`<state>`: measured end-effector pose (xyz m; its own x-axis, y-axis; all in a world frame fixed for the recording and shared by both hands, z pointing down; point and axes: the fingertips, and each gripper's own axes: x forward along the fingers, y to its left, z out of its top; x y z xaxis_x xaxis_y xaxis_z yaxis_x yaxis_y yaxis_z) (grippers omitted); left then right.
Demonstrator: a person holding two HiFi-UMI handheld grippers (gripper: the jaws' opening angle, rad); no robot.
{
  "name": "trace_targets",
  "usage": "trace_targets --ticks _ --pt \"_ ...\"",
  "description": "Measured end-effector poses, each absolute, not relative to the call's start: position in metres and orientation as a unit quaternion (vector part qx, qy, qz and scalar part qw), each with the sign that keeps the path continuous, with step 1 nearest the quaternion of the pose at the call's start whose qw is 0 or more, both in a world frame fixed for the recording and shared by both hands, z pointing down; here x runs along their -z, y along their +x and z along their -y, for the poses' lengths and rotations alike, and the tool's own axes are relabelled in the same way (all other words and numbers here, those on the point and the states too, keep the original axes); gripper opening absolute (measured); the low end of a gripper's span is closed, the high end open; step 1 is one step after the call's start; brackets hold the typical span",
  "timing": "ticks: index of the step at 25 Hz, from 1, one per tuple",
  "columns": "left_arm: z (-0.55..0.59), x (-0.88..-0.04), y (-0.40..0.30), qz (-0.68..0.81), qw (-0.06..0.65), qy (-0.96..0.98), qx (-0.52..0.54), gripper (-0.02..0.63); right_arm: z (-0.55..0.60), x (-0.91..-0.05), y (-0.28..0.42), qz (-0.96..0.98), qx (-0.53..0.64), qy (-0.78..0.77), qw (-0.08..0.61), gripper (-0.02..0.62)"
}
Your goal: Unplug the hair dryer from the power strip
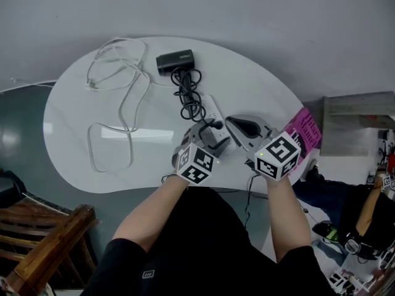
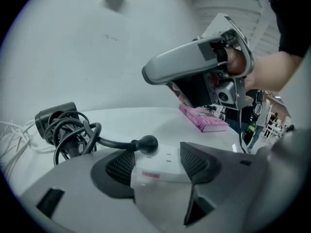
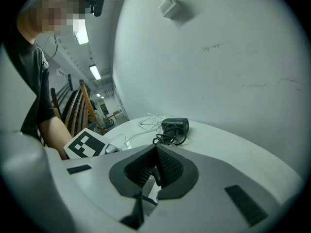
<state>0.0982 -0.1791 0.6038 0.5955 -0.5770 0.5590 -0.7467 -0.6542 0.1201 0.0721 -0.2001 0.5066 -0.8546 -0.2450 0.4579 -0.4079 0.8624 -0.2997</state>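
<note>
Power strip sits between parted left tongs.

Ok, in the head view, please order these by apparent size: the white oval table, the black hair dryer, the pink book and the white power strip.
White oval table
Pink book
Black hair dryer and white power strip: look alike, strip partly covered, so unranked.

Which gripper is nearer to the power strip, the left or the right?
Left. The left gripper has its jaws on either side of the power strip, which lies between them. The right gripper is shut and raised in the air above the strip.
</note>
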Motion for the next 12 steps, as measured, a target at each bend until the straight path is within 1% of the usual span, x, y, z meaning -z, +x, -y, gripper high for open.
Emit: trace_targets --ticks 4,8,12 --pt "0.179 -0.605 0.095 0.378 0.177 0.873 -0.251 0.285 0.196 -0.518 0.086 0.936 -0.213 0.190 0.209 0.034" --pt "0.171 -0.603 0.090 0.376 0.200 0.871 -0.245 0.284 0.189 -0.522 0.096 0.932 -0.208 0.204 0.217 0.034" --pt "0.167 -0.597 0.086 0.375 0.206 0.874 -0.231 0.282 0.174 -0.541 0.084 0.932 -0.157 0.160 0.285 0.048"
